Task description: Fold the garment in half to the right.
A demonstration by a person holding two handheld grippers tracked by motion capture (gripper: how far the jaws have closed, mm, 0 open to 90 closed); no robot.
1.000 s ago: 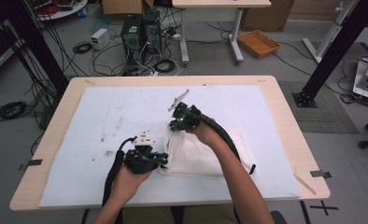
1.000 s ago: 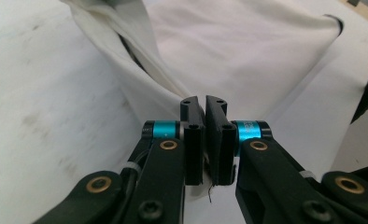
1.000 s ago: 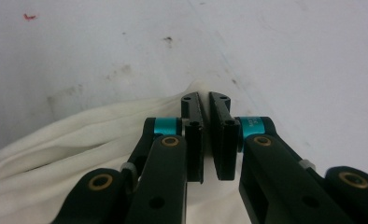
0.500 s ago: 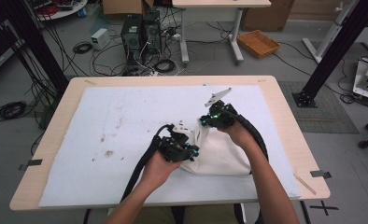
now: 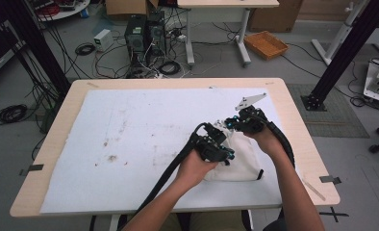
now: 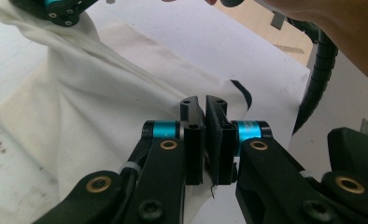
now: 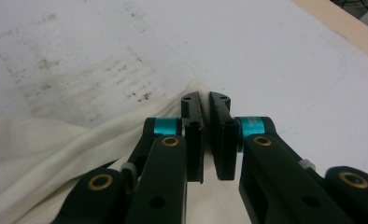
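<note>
Nearest the person's edge of the table, the left gripper (image 5: 221, 153) sits over the near-left part of a white cloth bag (image 5: 240, 161). Its jaws are pinched together on a fold of the bag's fabric, which shows squeezed between the pads in the left gripper view (image 6: 205, 140). The bag lies crumpled on the white table cover (image 5: 130, 144), toward that cover's right side and close to its near edge. A short black strap (image 5: 259, 174) pokes out at the bag's near-right corner.

Just past the bag's far edge, the right gripper (image 5: 232, 123) is likewise clamped, its jaws nipping the bag's far-left corner; the right gripper view shows cream fabric (image 7: 102, 144) drawn up between the narrow gap of the pads. The cloth is pulled taut in a ridge between the two grippers.

Beyond the bag, the cover carries faint brown stains (image 5: 113, 158) to the bag's left.
</note>
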